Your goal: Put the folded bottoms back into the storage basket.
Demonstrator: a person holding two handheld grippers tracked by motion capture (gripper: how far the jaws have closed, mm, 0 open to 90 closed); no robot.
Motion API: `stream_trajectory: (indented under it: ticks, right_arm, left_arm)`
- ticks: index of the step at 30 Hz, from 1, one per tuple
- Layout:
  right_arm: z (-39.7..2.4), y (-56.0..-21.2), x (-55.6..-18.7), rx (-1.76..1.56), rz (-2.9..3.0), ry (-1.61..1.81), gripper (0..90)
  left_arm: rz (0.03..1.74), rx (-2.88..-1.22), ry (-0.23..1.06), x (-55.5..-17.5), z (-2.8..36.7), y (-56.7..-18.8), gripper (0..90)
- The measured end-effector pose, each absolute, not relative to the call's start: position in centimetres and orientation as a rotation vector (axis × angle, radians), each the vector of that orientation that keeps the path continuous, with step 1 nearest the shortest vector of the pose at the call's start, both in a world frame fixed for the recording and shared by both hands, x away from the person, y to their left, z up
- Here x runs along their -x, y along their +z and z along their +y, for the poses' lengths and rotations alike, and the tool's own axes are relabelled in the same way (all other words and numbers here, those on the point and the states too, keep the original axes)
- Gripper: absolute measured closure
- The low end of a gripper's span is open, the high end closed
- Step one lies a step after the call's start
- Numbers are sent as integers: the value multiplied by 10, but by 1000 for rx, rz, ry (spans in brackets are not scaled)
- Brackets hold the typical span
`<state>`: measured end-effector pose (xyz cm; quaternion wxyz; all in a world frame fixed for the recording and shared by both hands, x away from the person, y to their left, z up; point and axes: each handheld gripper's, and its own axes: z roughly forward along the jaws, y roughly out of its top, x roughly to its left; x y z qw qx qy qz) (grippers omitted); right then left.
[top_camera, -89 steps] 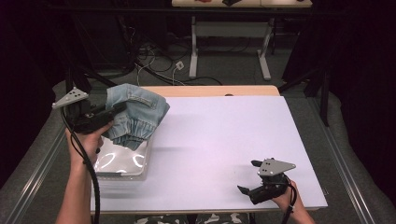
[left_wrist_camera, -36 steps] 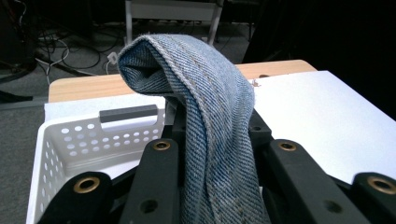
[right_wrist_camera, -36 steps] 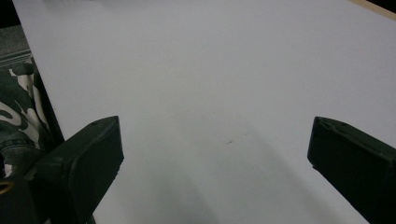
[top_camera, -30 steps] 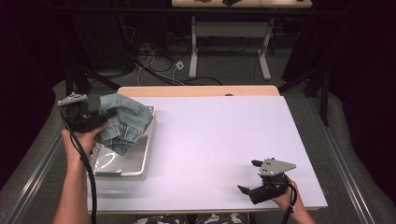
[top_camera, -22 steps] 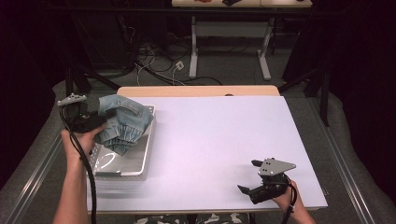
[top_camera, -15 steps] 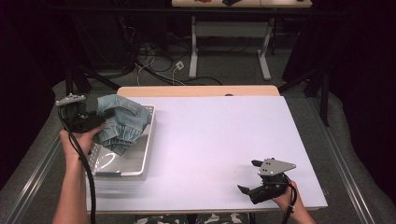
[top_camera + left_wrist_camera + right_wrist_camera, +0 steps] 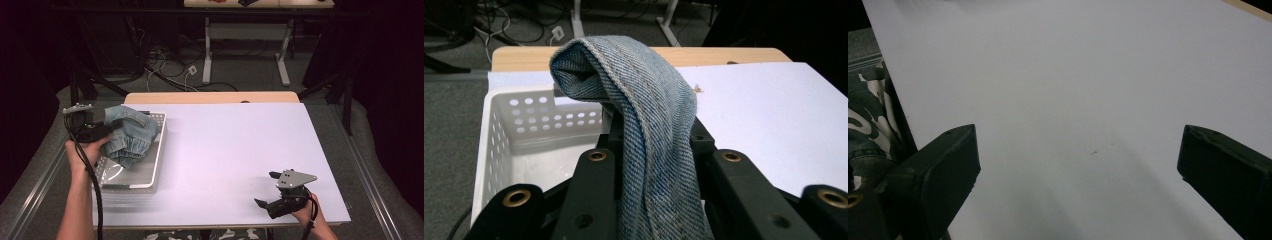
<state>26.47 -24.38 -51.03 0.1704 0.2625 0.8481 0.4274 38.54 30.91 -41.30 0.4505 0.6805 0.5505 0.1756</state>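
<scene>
A: On the near right edge of the counter [image 7: 240, 165], the right hand-held gripper [image 7: 267, 189] is rested with its jaws spread wide apart and nothing between them; bare white surface is seen past them in the right gripper view. It seems to be parked while the other side is worked.

B: And at the near left?

A: The left hand-held gripper [image 7: 102, 131] is clamped on a bundle of denim [image 7: 131, 135], a fold of which is draped between the black jaws in the left gripper view [image 7: 644, 150]. The cloth is held over the white perforated basket [image 7: 150, 175], whose holed wall is seen just behind the fold.

B: Which step is judged to be in hand?

A: The denim appears to be in the course of being lowered into the basket. Next, the bundle would probably have to be settled inside the walls and the jaws opened.

B: What is changed from three seconds ago?

A: The cloth has been drawn back and down toward the basket; the right gripper has been left where it was.
</scene>
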Motion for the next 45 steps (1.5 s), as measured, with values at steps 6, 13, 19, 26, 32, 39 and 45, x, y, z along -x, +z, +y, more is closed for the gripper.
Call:
stream_trajectory:
  ticks: [6, 13, 19, 26, 32, 39, 45]
  right_arm:
    - [-244, -510, -265, -745, 2410, 1215, 33]
    - [-244, -510, -265, -747, 2409, 1216, 33]
    - [-244, -511, -265, -744, 2411, 1216, 33]
    - [-244, -511, -265, -746, 2412, 1211, 33]
    - [-244, -511, -265, -744, 2410, 1213, 33]
    - [-244, -510, -265, -744, 2413, 1211, 33]
    - [-244, -511, -265, -745, 2413, 1210, 33]
  left_arm:
    - [1393, -1705, 406, -392, 312, -425, 732]
    - [1432, -1721, 369, -400, 312, -440, 732]
    - [1454, -1741, 386, -403, 311, -446, 731]
    - [1476, -1786, 432, -406, 306, -453, 728]
    - [1504, -1814, 448, -409, 307, -460, 727]
    - [1526, -1847, 497, -410, 307, -464, 723]
    - [1538, -1875, 514, -412, 306, -469, 716]
